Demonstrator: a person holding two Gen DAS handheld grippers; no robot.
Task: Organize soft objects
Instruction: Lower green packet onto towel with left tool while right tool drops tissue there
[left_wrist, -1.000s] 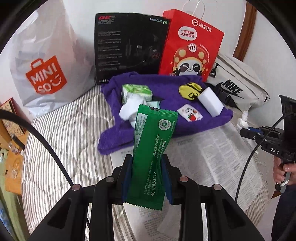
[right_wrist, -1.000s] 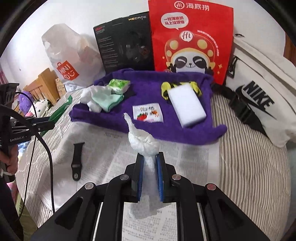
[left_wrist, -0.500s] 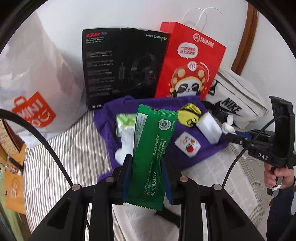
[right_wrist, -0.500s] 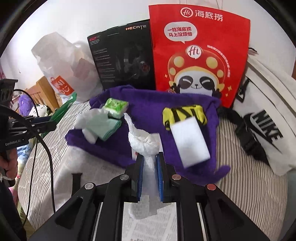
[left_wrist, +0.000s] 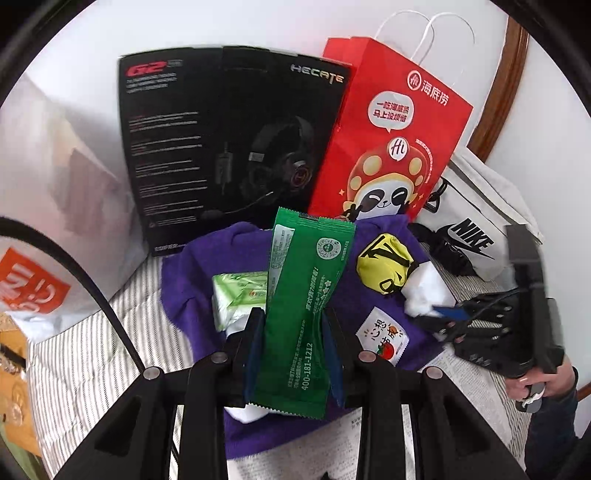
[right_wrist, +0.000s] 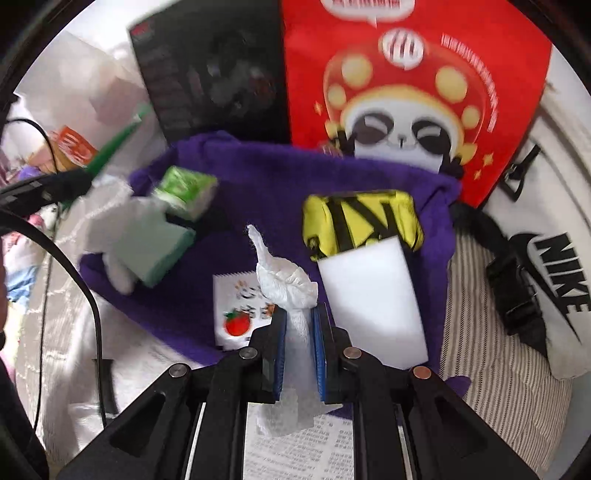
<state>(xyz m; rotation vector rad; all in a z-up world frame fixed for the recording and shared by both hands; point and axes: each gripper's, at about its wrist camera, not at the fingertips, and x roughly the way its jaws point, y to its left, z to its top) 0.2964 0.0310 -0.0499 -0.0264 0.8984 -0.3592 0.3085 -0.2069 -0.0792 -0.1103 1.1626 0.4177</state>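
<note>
My left gripper (left_wrist: 291, 328) is shut on a long green packet (left_wrist: 303, 295), held upright over the purple towel (left_wrist: 192, 266). My right gripper (right_wrist: 298, 325) is shut on a crumpled white plastic wad (right_wrist: 284, 280), above the towel's (right_wrist: 258, 177) front part. On the towel lie a green tissue pack (left_wrist: 236, 295), a yellow and black pouch (right_wrist: 362, 218), a white sponge block (right_wrist: 369, 295), a small white sachet with a tomato print (right_wrist: 236, 314) and a pale green cloth with white tissue (right_wrist: 144, 243). The right gripper with its white wad (left_wrist: 424, 291) also shows in the left wrist view.
Behind the towel stand a black headset box (left_wrist: 229, 140) and a red paper bag (left_wrist: 388, 140). A white Nike bag (right_wrist: 546, 236) lies to the right, a white Miniso bag (left_wrist: 37, 229) to the left. Newspaper (right_wrist: 295, 454) covers the striped bedding (left_wrist: 92, 362) in front.
Both grippers have moved forward over the purple towel, each still holding its object. The towel, box and red bag now look closer and larger.
</note>
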